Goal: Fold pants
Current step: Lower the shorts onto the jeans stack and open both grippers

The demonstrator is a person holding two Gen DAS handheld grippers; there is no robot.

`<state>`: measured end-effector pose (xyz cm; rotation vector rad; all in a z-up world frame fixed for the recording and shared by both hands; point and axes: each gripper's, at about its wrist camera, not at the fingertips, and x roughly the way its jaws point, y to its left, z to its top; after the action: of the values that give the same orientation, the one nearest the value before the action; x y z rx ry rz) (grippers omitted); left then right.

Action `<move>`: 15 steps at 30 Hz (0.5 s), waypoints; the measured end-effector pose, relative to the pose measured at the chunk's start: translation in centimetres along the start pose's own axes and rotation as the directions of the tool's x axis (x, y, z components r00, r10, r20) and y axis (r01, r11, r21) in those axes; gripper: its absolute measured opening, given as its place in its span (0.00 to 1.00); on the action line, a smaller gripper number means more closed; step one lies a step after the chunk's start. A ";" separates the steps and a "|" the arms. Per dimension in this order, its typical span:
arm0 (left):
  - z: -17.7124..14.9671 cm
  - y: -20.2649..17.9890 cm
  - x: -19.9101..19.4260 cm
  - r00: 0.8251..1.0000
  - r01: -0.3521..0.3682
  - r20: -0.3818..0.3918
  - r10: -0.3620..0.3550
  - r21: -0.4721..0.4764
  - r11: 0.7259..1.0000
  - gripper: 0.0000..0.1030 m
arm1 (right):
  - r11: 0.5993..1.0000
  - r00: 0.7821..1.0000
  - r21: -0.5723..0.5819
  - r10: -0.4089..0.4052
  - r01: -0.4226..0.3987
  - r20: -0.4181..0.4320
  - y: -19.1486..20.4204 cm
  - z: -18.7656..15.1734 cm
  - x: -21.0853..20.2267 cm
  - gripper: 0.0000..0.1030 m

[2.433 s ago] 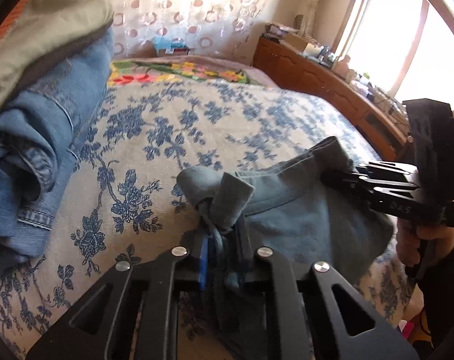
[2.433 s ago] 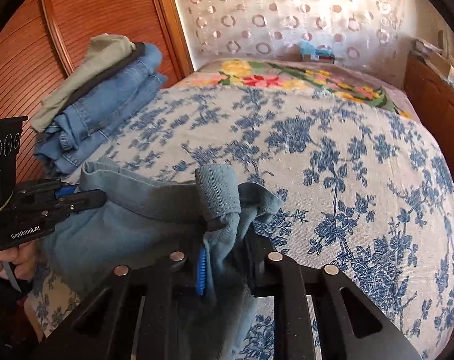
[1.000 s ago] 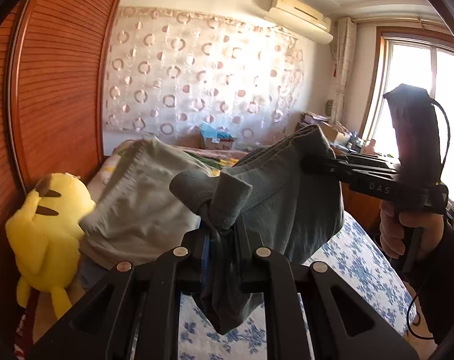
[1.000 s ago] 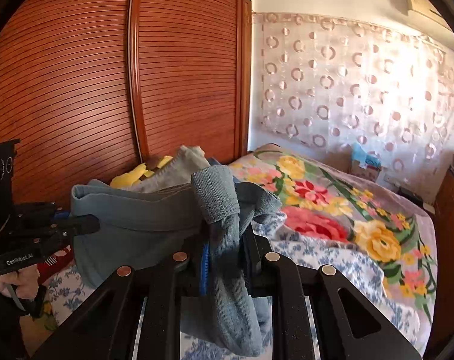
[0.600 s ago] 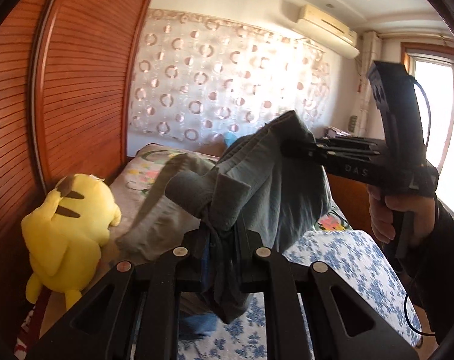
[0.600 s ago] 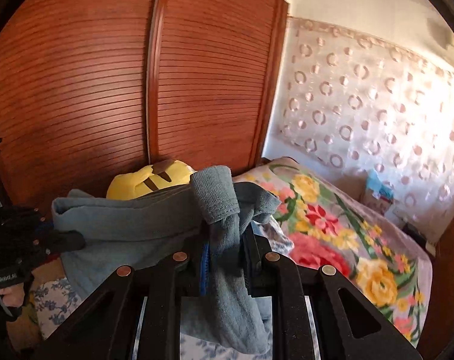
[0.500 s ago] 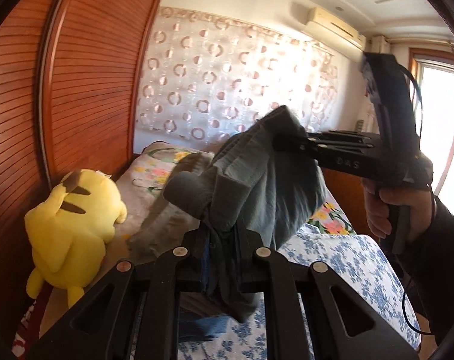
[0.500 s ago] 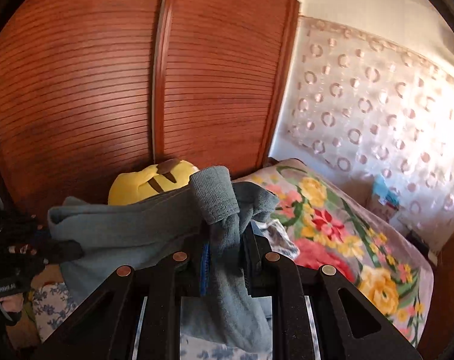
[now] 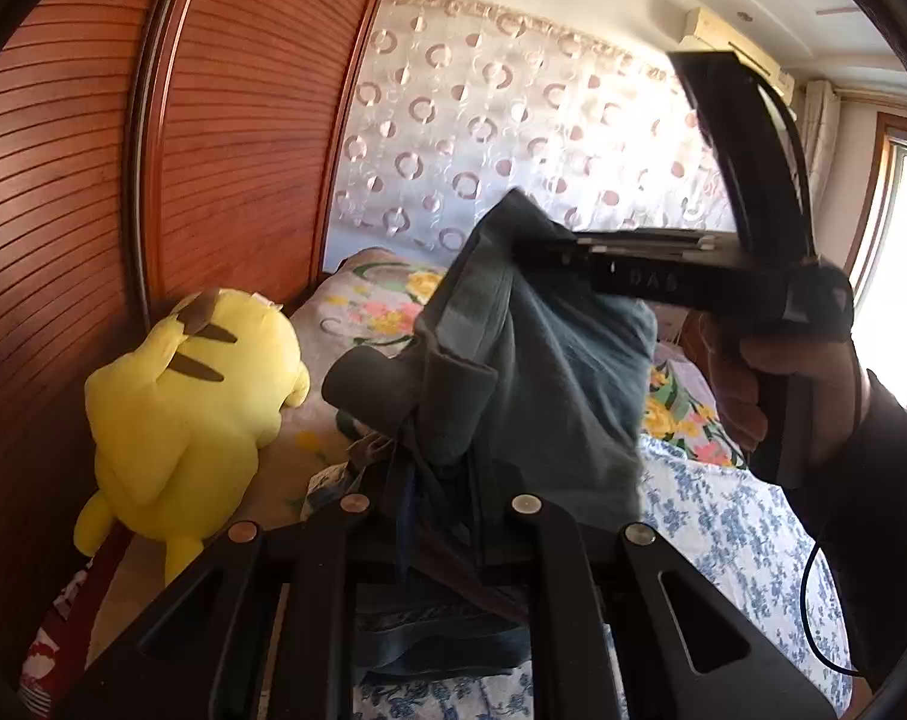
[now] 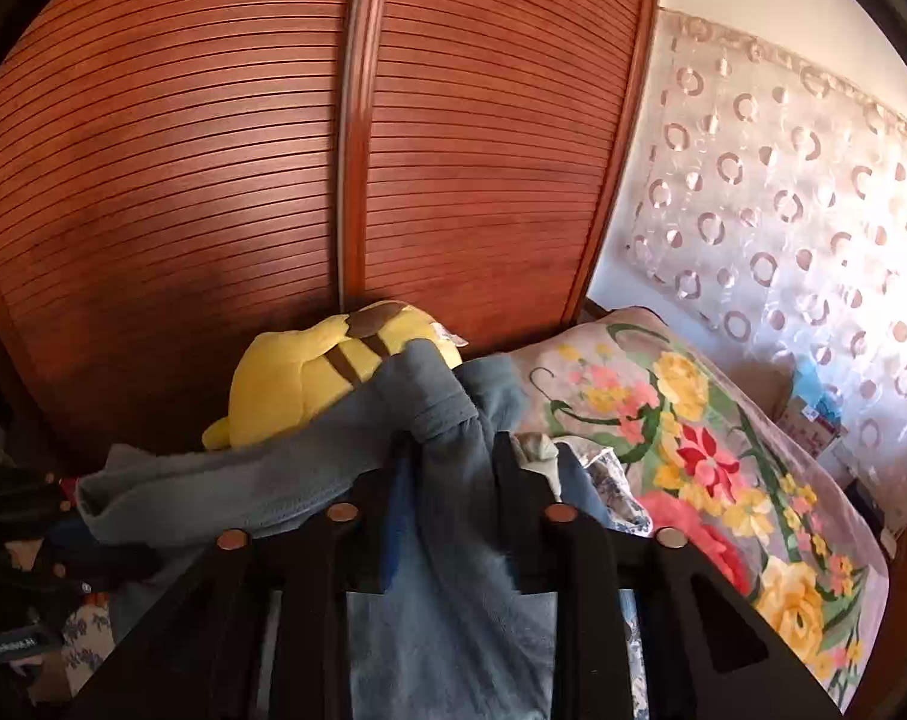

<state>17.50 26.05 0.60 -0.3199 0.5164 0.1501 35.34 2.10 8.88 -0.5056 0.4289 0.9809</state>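
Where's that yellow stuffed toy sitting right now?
The yellow stuffed toy sits at the left of the left wrist view, against the wooden slatted wardrobe, just left of the held grey-blue pants.

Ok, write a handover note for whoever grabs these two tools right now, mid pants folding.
Left tool: shut on one bunched end of the blue-grey pants.
Right tool: jaws opening, the other bunched end of the pants still between them.
Where things are: the pants are folded and hang between the two tools, held up by the wooden wardrobe doors, near the yellow plush toy. Darker clothes lie below on the bed.
Done: pants look folded.
Left: probably set them down on those clothes and let go with both tools.
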 end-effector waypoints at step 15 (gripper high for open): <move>0.3 -0.3 -2.0 0.998 -0.064 0.029 0.063 0.060 0.996 0.51 | 0.991 0.995 0.132 0.000 -0.014 0.102 -0.5 -4.8 -5.2 0.45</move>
<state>15.94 25.75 1.91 -0.2417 0.5038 0.1996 32.72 -4.43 7.97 -0.3329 0.4010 0.9735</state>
